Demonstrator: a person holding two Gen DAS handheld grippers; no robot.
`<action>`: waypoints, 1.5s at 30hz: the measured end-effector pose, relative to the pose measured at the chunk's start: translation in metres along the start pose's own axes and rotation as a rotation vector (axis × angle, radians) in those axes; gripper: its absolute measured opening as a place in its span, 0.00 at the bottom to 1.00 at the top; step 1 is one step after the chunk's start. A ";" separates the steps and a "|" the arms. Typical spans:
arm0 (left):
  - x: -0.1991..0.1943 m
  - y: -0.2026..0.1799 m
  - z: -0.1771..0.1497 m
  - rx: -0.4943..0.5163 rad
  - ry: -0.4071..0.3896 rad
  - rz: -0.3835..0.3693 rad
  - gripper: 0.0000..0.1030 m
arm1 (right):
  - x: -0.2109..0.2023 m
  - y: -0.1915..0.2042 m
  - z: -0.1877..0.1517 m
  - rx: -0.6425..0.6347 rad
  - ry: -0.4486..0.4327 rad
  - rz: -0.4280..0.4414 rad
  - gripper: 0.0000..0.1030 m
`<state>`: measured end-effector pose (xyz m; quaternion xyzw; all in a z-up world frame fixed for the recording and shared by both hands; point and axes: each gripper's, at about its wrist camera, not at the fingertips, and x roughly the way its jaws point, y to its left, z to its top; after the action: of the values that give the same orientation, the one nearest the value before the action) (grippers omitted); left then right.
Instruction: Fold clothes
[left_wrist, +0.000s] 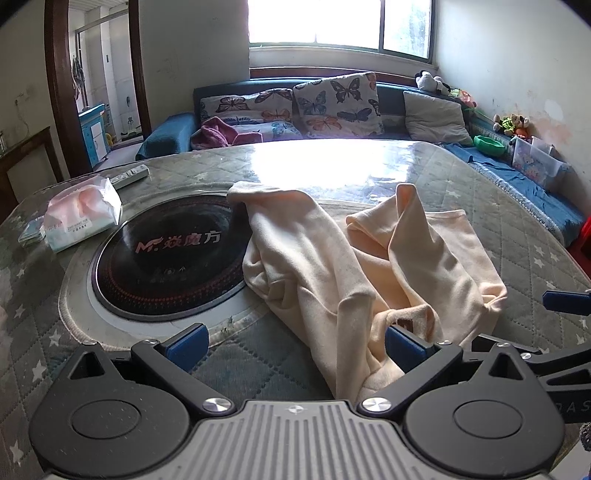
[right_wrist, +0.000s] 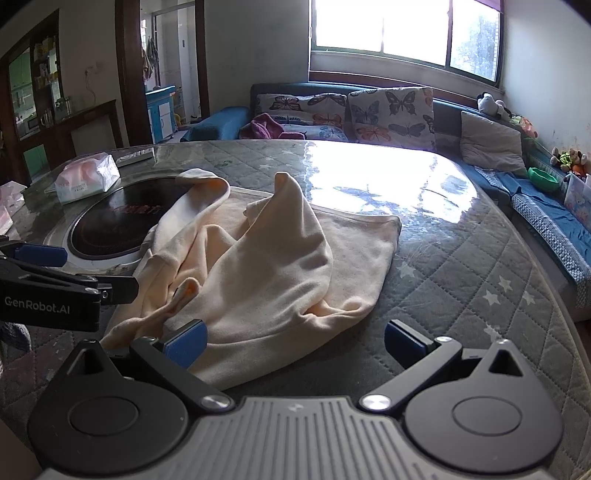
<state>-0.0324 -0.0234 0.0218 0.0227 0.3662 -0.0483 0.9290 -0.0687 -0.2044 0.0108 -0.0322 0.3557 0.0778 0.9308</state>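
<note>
A cream long-sleeved garment (left_wrist: 354, 269) lies crumpled on the quilted table, both sleeves bunched up over the body; it also shows in the right wrist view (right_wrist: 266, 266). My left gripper (left_wrist: 295, 345) is open, its jaws wide apart over the garment's near left edge, cloth lying between them. My right gripper (right_wrist: 295, 339) is open over the garment's near right hem, its left pad (right_wrist: 186, 341) resting against the cloth. Neither grips anything. The left gripper's body shows at the left of the right wrist view.
A round black induction hob (left_wrist: 166, 254) is set in the table (right_wrist: 461, 280), partly under the garment. A tissue pack (left_wrist: 83, 216) and a remote (left_wrist: 131, 175) lie at the far left. A sofa with butterfly cushions (left_wrist: 336, 103) stands behind the table.
</note>
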 end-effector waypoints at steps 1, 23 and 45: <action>0.001 0.000 0.001 0.000 0.001 0.000 1.00 | 0.002 0.000 0.001 0.000 0.001 0.000 1.00; 0.036 0.005 0.032 0.009 0.002 -0.008 0.94 | 0.044 -0.018 0.040 -0.004 0.003 0.001 0.89; 0.108 -0.003 0.090 0.030 0.013 -0.061 0.70 | 0.114 -0.028 0.085 -0.010 0.006 0.114 0.17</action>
<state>0.1067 -0.0410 0.0142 0.0260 0.3722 -0.0819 0.9242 0.0756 -0.2080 -0.0017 -0.0169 0.3596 0.1321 0.9235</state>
